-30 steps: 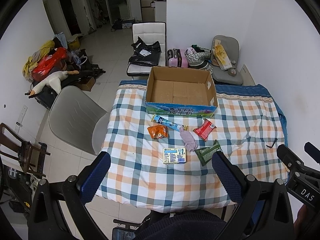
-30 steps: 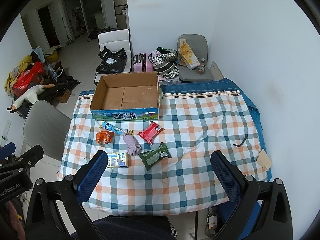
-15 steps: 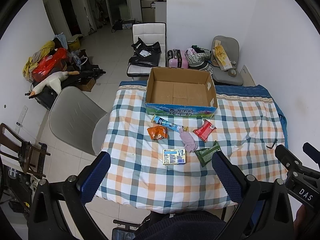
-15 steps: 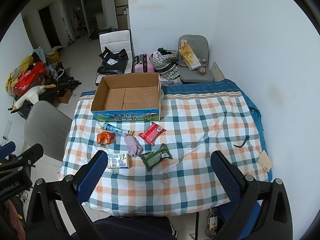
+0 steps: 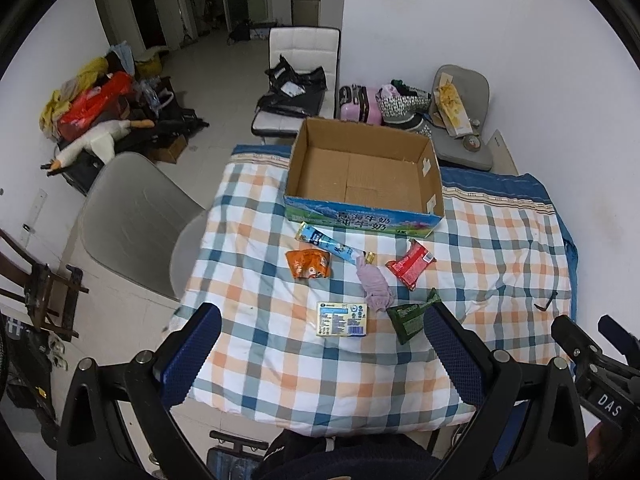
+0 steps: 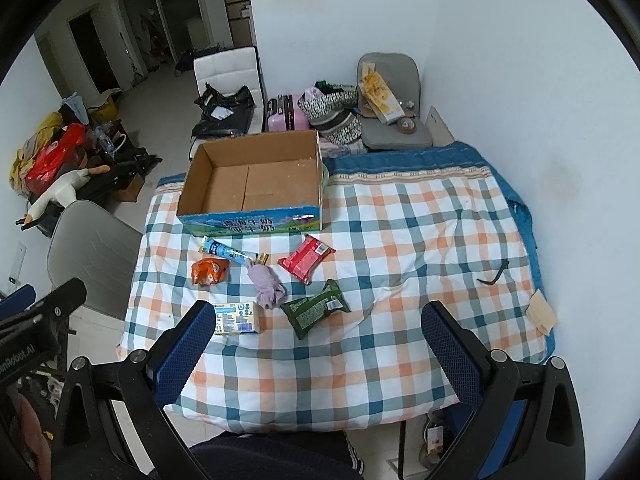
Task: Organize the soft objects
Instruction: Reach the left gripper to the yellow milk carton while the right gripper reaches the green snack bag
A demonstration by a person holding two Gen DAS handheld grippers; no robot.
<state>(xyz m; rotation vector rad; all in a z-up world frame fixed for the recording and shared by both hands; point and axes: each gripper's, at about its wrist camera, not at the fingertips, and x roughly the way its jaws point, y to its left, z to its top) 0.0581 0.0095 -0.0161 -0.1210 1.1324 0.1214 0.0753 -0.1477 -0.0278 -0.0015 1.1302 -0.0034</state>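
Observation:
An open cardboard box [image 5: 362,172] [image 6: 256,178] stands empty at the far side of a checked tablecloth [image 5: 280,360] [image 6: 400,240]. In front of it lie a blue tube pack [image 5: 326,241], an orange packet [image 5: 309,264], a lilac cloth [image 5: 374,286] [image 6: 266,284], a red packet [image 5: 410,268] [image 6: 306,258], a green packet [image 5: 412,316] [image 6: 316,312] and a yellow-blue packet [image 5: 342,319] [image 6: 236,318]. My left gripper [image 5: 322,350] and my right gripper [image 6: 316,348] are both open and empty, held above the near table edge.
A grey chair [image 5: 132,216] stands left of the table. A white wall [image 6: 540,120] borders the right side. A black clip [image 6: 494,274] and a tan pad [image 6: 542,312] lie at the table's right edge. A white chair, bags and clutter sit beyond the box.
Both grippers have shifted slightly, so the table items sit a little higher and closer in view. Nothing on the table has moved.

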